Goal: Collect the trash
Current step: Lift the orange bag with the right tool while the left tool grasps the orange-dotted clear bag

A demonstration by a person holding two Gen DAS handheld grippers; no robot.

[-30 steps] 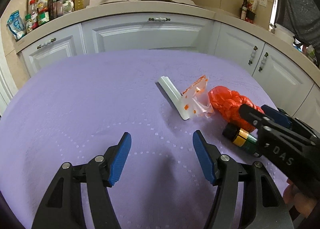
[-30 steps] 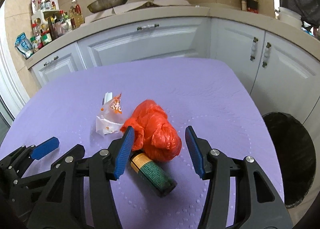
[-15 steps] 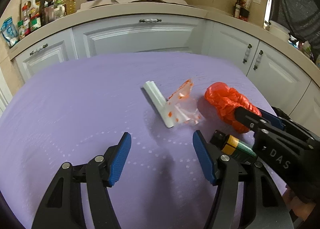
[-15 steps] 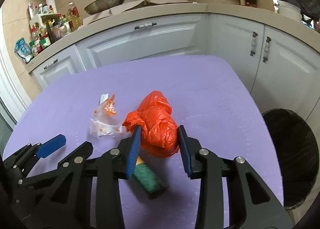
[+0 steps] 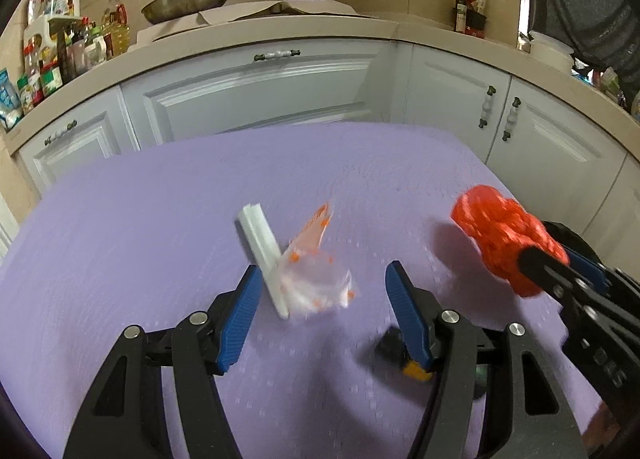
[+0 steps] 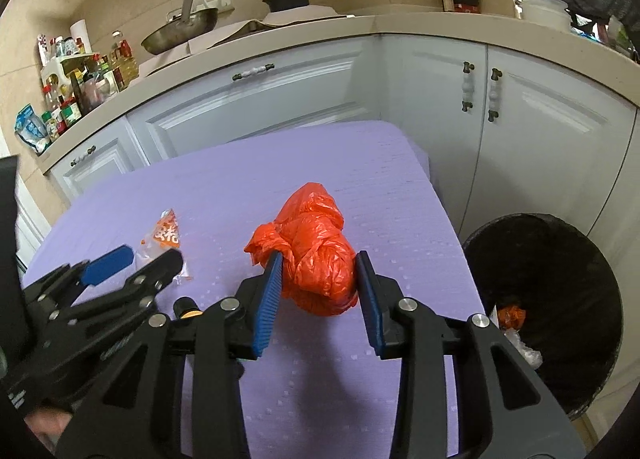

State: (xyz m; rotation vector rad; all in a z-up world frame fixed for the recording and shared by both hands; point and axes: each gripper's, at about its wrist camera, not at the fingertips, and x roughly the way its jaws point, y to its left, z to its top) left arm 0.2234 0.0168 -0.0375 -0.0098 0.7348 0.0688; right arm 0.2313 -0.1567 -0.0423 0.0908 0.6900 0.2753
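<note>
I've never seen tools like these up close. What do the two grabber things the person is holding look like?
Both look alike. The left gripper and the right gripper are matte black plastic frames with silver bolt heads at the joints. Each ends in two flat fingers faced with ribbed blue pads. Pale raised lettering marks the right one's side. No cables or sleeves show.

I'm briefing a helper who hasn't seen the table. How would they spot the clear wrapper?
On the purple table, look just ahead of the open left gripper. The clear wrapper lies crumpled against a white strip; it alone is see-through with orange print.
</note>
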